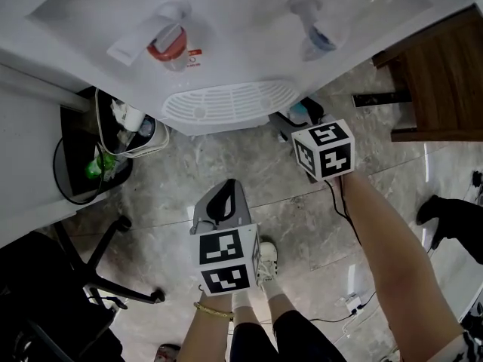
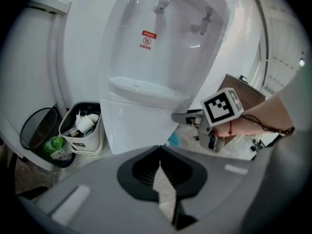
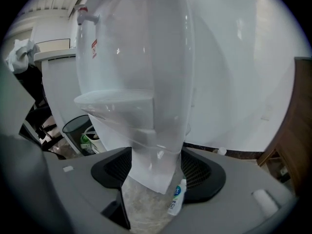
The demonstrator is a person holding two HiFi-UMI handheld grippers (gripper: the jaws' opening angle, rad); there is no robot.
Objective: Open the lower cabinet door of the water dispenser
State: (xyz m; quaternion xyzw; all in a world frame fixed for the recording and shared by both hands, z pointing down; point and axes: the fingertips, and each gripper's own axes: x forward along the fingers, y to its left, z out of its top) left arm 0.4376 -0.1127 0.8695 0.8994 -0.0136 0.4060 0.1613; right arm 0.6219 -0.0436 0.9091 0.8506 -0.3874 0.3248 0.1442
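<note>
Approach step: right claw [image 3: 158,182] gapes empty before the lower cabinet door [image 3: 148,157] (left claw [image 2: 158,177] closed, idle). Next, I judge, hook the door's edge.

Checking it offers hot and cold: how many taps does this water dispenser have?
2: a red-handled tap on the left of the dispenser in the head view, and a blue-handled tap on its right. None seems hidden.

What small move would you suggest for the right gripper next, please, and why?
Probably ease the right gripper forward onto the edge of the lower cabinet door: its jaws stand open, the cabinet's corner shows between them ungripped, and the door looks shut.
</note>
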